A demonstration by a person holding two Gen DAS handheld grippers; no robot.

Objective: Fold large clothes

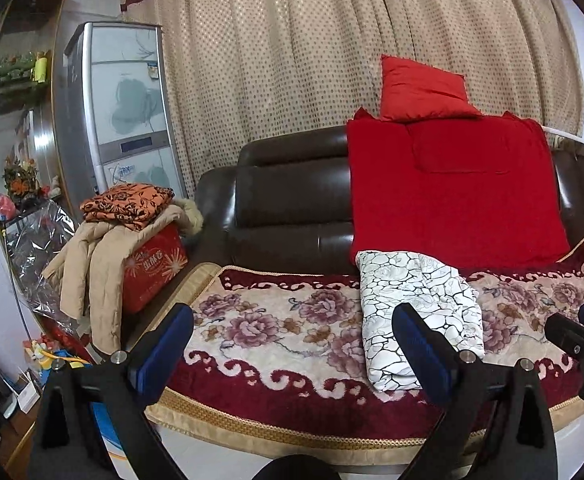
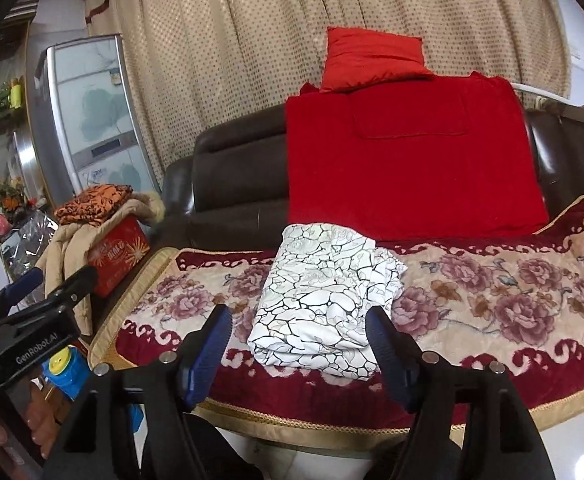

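Observation:
A folded white garment with a black crackle print (image 1: 415, 312) lies on the floral sofa cover (image 1: 276, 336); it also shows in the right wrist view (image 2: 323, 304). My left gripper (image 1: 292, 344) is open and empty, held in front of the sofa's edge, with the garment behind its right finger. My right gripper (image 2: 297, 348) is open and empty, and the garment's near end lies just beyond its fingertips. The right gripper also shows at the right edge of the left wrist view (image 1: 579, 332), and the left gripper at the left edge of the right wrist view (image 2: 40, 292).
A red blanket (image 2: 407, 168) hangs over the brown leather sofa back (image 1: 292, 196), with a red cushion (image 2: 371, 60) on top. Left of the sofa, a red box (image 1: 156, 268) carries a beige coat (image 1: 104, 264) and a folded orange cloth (image 1: 128, 204). A refrigerator (image 1: 124, 108) and curtains stand behind.

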